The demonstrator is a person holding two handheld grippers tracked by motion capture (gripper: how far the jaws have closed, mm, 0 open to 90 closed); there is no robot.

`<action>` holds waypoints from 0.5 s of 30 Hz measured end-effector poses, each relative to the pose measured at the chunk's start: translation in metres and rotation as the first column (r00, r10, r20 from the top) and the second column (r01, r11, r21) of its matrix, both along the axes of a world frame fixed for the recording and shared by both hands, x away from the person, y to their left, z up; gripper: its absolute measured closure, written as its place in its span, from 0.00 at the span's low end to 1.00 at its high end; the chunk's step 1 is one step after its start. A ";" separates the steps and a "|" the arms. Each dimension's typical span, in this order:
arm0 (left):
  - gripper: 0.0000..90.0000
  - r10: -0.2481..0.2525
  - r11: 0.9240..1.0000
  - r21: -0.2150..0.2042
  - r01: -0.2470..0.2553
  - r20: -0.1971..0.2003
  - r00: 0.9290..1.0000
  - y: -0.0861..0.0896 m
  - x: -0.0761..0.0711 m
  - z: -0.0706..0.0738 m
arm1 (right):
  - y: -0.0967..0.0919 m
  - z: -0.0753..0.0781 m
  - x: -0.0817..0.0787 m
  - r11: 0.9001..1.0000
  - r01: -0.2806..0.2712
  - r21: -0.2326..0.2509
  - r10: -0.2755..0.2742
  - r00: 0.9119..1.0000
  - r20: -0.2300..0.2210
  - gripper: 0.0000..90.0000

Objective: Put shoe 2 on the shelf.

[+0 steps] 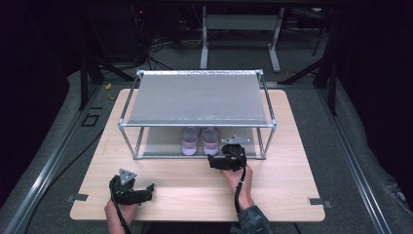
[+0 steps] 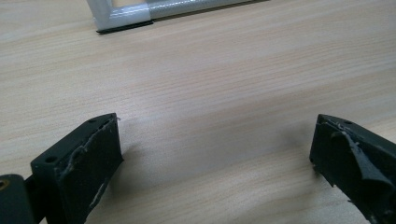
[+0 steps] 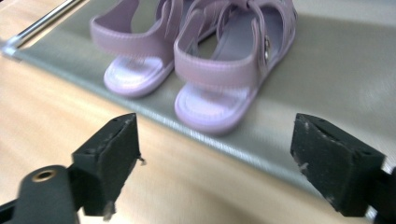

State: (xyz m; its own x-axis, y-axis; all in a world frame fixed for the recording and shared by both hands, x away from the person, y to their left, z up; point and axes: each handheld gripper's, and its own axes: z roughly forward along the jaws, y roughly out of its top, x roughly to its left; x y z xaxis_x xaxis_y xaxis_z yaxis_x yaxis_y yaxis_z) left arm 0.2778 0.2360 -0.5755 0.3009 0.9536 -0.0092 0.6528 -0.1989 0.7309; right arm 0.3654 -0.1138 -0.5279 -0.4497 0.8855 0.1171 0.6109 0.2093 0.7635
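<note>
Sandals [image 3: 201, 70] side by side on rack's lower shelf [image 3: 327, 79]; right tool [image 3: 215, 161] agape just before them, empty; left tool [image 2: 212, 158] likewise wide

High view: above table's [image 1: 195, 195] near edge, facing forward and down. Left gripper view: low, close over tabletop. Right gripper view: close on sandals [image 3: 205, 60]; shared with high view.

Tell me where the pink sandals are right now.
The sandals sit side by side on the lower shelf of the rack, right of centre in the high view, just beyond the right tool, heels facing it.
</note>
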 end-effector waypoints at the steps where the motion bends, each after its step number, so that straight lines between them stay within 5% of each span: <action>1: 0.02 0.000 1.000 0.000 0.000 0.000 1.000 0.000 0.000 0.000 | -0.003 0.001 -0.004 1.000 -0.007 0.002 0.007 1.000 -0.001 0.15; 3: 0.02 0.000 1.000 0.000 0.000 0.000 1.000 0.000 0.000 0.000 | -0.011 0.002 -0.012 1.000 0.001 -0.020 -0.001 1.000 0.009 0.14; 6: 0.02 0.001 1.000 0.000 -0.001 -0.001 1.000 0.000 0.000 0.000 | -0.025 0.001 -0.024 1.000 -0.013 0.012 0.013 1.000 0.015 0.11; 15: 0.02 0.002 1.000 0.001 -0.002 0.000 1.000 0.000 0.000 0.000 | -0.069 -0.009 -0.056 0.998 0.045 -0.041 -0.045 0.999 0.007 0.05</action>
State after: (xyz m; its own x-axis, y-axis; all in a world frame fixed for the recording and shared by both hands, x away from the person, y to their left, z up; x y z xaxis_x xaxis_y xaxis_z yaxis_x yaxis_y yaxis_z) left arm 0.2778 0.2358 -0.5755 0.2995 0.9541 -0.0088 0.6534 -0.1984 0.7306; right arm 0.3098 -0.1827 -0.5367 -0.4096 0.9090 0.0776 0.6159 0.2128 0.7585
